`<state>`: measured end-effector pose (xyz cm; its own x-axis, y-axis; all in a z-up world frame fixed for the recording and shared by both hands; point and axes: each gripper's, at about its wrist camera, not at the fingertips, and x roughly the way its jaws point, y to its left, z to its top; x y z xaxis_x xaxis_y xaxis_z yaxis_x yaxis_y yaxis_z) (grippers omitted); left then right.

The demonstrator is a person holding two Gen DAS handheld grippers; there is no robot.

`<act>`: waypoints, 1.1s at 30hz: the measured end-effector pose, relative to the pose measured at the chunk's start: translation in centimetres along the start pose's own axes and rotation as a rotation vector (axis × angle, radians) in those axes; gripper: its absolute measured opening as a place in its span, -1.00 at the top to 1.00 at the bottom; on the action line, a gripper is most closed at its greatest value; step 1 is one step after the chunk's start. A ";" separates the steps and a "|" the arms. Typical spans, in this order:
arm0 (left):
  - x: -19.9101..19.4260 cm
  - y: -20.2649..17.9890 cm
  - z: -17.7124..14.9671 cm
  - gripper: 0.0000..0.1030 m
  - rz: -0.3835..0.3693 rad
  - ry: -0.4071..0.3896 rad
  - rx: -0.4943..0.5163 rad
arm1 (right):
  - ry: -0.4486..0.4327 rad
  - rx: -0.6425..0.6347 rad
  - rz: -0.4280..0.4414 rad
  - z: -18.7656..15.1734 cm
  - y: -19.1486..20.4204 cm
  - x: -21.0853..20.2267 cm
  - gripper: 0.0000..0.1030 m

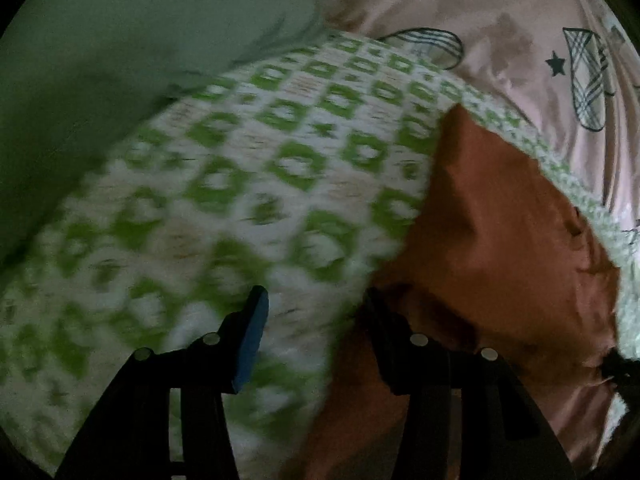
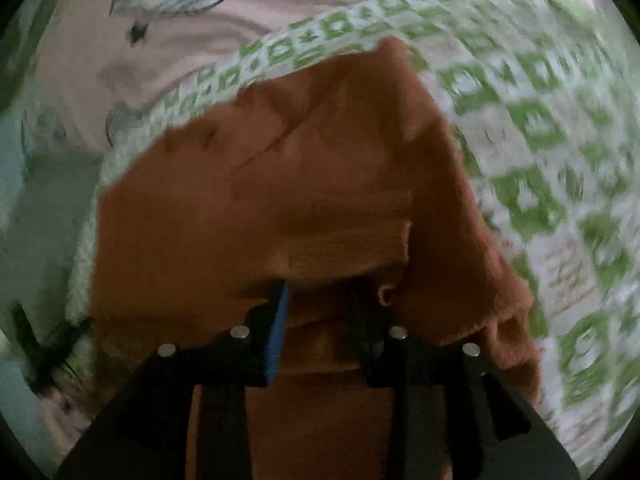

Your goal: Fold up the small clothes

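Note:
A rust-orange garment [image 1: 500,240] lies crumpled on a green-and-white patterned blanket [image 1: 240,160]. My left gripper [image 1: 316,294] hovers over the blanket with its jaws apart and nothing pinched; its right finger sits at the garment's left edge. In the right wrist view the orange garment [image 2: 260,180] fills the middle, folded over itself, with a ribbed band [image 2: 344,248] just beyond the fingertips. My right gripper [image 2: 322,286] stands partly open right over a fold of the garment, with orange cloth in the gap and the blue pad not visibly pressing on it.
The blanket [image 2: 540,140] lies on a pink sheet [image 1: 520,20] printed with plaid shapes and stars. A pale green cloth mass [image 1: 120,40] rises at the upper left. A small dark object [image 1: 616,368] lies at the garment's far edge.

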<state>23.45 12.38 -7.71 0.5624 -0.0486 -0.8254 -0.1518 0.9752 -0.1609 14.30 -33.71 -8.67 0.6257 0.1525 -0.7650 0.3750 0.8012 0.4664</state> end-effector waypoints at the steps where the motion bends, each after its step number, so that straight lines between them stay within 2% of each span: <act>1: -0.7 0.8 -0.5 0.04 -0.012 0.007 -0.006 | -0.016 0.003 0.000 -0.4 -0.1 -0.9 0.33; 2: -1.2 1.3 -0.8 0.03 -0.026 0.013 -0.011 | -0.038 -0.001 0.012 -0.8 0.0 -2.1 0.27; 4: -2.7 1.9 -2.3 0.01 -0.053 0.031 0.008 | -0.073 -0.023 0.055 -2.1 0.6 -4.7 -0.12; 5: -3.3 1.6 -3.0 -0.03 -0.059 0.036 0.025 | -0.089 -0.041 0.070 -3.0 0.8 -6.1 -0.17; 9: -6.3 -1.1 -6.1 -0.36 -0.080 0.032 0.126 | -0.109 -0.074 0.089 -5.6 1.9 -8.8 -0.20; 13: -7.7 -4.7 -9.3 -0.40 0.010 0.030 0.244 | -0.072 -0.102 0.137 -7.8 3.3 -9.1 -0.22; 16: -7.5 -6.4 -12.6 -0.43 0.035 0.096 0.326 | -0.065 -0.113 0.150 -9.5 3.8 -9.7 -0.29; 17: -7.4 -6.9 -13.5 -0.36 0.058 0.102 0.362 | -0.064 -0.117 0.153 -10.1 3.9 -9.8 -0.31; 18: -7.4 -7.2 -14.5 -0.16 0.091 0.099 0.410 | -0.061 -0.120 0.156 -10.5 4.0 -9.9 -0.31; 19: -7.8 -7.2 -15.2 -0.06 0.097 0.086 0.441 | -0.057 -0.123 0.161 -10.9 3.9 -10.1 -0.32; 21: -9.0 -6.1 -16.0 0.40 0.092 0.076 0.461 | -0.051 -0.128 0.173 -11.5 3.7 -10.7 -0.32; 23: -10.1 -4.0 -16.5 0.63 0.111 0.082 0.466 | -0.068 -0.137 0.179 -12.3 3.1 -12.1 -0.32; 24: -10.4 -2.8 -16.5 0.63 0.112 0.085 0.458 | -0.074 -0.137 0.178 -12.6 2.9 -12.6 -0.34; 25: -11.0 -1.1 -16.6 0.62 0.092 0.088 0.440 | -0.084 -0.136 0.174 -13.0 2.2 -13.4 -0.38; 29: -12.4 3.2 -17.2 0.60 -0.093 0.108 0.359 | -0.110 -0.119 0.142 -14.3 -0.5 -15.4 -0.44; 31: -12.9 4.3 -17.5 0.39 -0.221 0.131 0.288 | -0.107 -0.095 0.151 -15.0 -2.2 -16.0 -0.44; 33: -12.9 5.2 -17.7 -0.29 -0.345 0.162 0.196 | -0.094 -0.073 0.159 -15.7 -3.6 -16.2 -0.44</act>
<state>1.02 14.26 -7.45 0.4161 -0.3972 -0.8180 0.1894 0.9177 -0.3492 -7.95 -29.98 -4.96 0.7353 0.2289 -0.6380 0.2175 0.8118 0.5419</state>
